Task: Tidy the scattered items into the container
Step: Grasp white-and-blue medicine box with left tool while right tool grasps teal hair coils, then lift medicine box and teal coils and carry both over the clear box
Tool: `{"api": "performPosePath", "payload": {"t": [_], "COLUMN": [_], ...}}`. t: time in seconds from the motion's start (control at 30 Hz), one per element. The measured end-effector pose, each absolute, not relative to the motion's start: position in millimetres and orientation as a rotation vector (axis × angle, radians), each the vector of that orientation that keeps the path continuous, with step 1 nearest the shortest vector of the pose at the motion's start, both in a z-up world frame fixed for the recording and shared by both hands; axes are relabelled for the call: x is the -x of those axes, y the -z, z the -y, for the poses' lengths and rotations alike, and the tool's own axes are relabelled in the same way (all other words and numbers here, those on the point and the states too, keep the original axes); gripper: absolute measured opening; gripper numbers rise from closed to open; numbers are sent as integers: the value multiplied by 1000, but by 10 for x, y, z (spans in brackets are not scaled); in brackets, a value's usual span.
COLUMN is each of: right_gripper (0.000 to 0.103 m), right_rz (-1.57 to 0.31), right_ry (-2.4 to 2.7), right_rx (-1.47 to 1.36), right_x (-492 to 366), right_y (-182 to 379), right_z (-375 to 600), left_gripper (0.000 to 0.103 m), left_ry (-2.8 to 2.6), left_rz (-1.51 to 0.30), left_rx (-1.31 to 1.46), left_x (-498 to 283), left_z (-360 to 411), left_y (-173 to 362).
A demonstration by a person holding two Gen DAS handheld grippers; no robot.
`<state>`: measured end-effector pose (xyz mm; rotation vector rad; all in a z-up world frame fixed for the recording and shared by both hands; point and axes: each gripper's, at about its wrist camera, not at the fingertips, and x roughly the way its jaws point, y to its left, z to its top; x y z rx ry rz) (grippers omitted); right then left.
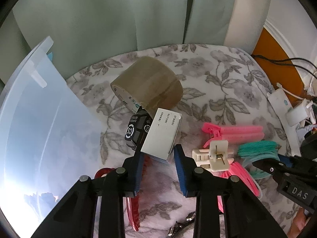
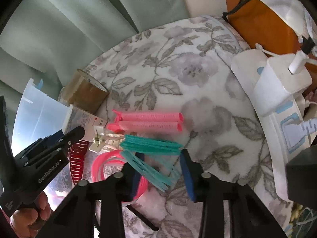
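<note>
left gripper [image 1: 158,148] is narrow, one pad on each side of the white box [image 1: 161,134], and the pads look pressed on its low corner only. the box is just beside the bin [image 1: 39,119], on the side away from its wall, tilted, and it leans on a black pack [image 1: 134,130]. a tape roll [image 1: 146,83] lies a little farther from the bin and touches both.

such a shallow hold on a smooth carton may let it turn or slip out on the way over the rim. lifting it may also pull the pack along, or make the roll tip onto the cloth [image 1: 218,75].

right gripper [image 2: 160,152] is narrow too, with the teal clips [image 2: 150,144] between its pads, well apart from the bin. whether it really presses them i cannot tell. the clips are loose and fan out, so i think some may drop, and the pink hoop [image 2: 103,164] under them may catch. the two grippers are near, so they could hit each other when both go to the bin.
</note>
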<state>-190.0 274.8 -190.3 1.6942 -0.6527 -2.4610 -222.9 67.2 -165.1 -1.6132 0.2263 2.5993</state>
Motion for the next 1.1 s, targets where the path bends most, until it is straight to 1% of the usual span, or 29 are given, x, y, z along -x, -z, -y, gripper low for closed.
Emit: {"api": "performPosePath", "payload": {"t": [0.03, 0.13, 0.23, 0.33, 0.47, 0.7, 1.1], "right_gripper": [29, 21, 17, 15, 14, 14, 14], "right_rz": [672, 714, 756, 800, 816, 792, 713], "right_ry": [2460, 2471, 2483, 2497, 2530, 2572, 2605], "right_rx": [-1693, -1684, -1666, -1642, -1583, -1488, -1332], "right_x": [1893, 1863, 1820, 1757, 1660, 1500, 1169], "right_y": [1900, 1873, 1831, 1762, 1611, 1289, 806], "right_z": [-2760, -2793, -2821, -2842, -2849, -2795, -2523], "left_gripper": [31, 30, 29, 29, 26, 26, 26], "left_ry": [-2600, -2601, -2607, -2615, -2621, -2644, -2709], "left_rz": [-215, -185, -145, -101, -55, 4, 80], "left_rx": [1616, 1622, 1625, 1626, 1609, 1542, 1338], "left_x": [2222, 2198, 2158, 2112, 2028, 1826, 1371], "left_z": [-662, -634, -594, -556, -521, -445, -322], "left_y": [1645, 1623, 1586, 1541, 1457, 1215, 592]}}
